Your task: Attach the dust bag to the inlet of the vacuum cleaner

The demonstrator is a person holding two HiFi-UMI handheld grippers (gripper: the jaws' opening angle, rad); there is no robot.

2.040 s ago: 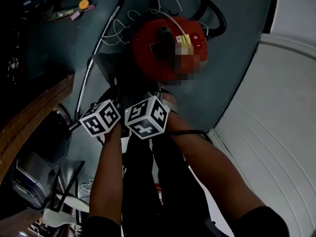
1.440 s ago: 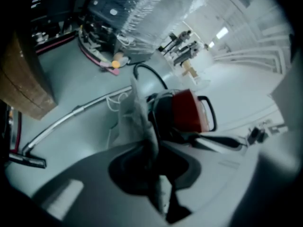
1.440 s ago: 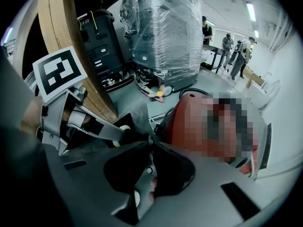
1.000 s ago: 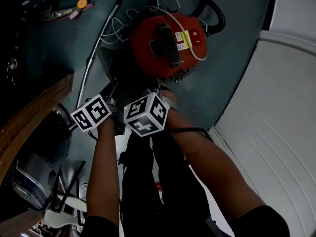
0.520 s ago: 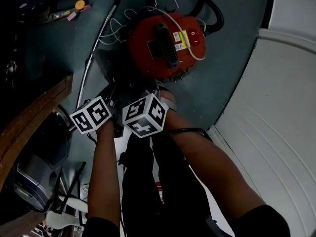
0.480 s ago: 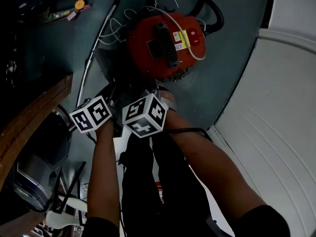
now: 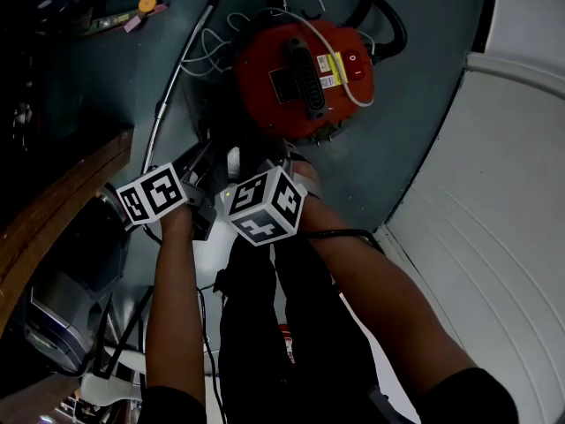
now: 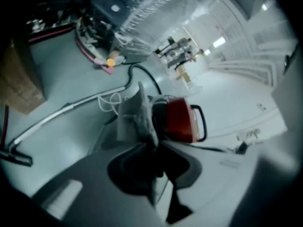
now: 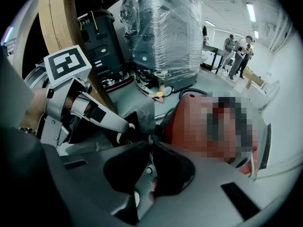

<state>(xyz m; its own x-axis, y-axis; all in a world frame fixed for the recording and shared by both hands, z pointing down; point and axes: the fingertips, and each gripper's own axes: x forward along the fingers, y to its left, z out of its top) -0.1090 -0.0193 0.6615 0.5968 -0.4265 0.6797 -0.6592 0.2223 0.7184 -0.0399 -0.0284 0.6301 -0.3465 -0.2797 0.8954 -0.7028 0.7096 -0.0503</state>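
The red vacuum cleaner (image 7: 305, 78) lies on the grey floor ahead of both hands. The grey dust bag (image 8: 137, 110) stands up between it and me. My left gripper (image 8: 154, 143) is shut on the bag's lower edge; its jaws closed on the bag and have just eased slightly wider, with the bag still pinched. My right gripper (image 9: 150, 143) is shut on the same bag (image 9: 142, 113) from the other side, close to the left gripper (image 9: 80, 110). In the head view the two marker cubes (image 7: 150, 193) (image 7: 263, 206) sit side by side just short of the vacuum. The inlet is hidden.
A metal wand (image 7: 172, 87) and a white cord (image 7: 212, 47) lie left of the vacuum, and a black hose (image 7: 380, 16) loops behind it. A wooden board (image 7: 62, 201) borders the left. A plastic-wrapped machine (image 9: 163, 37) stands beyond; people (image 9: 239, 44) stand far off.
The left gripper's cube has tilted and shifted slightly left in the head view, showing more of the gripper body beside the bag. The right gripper has stayed put.
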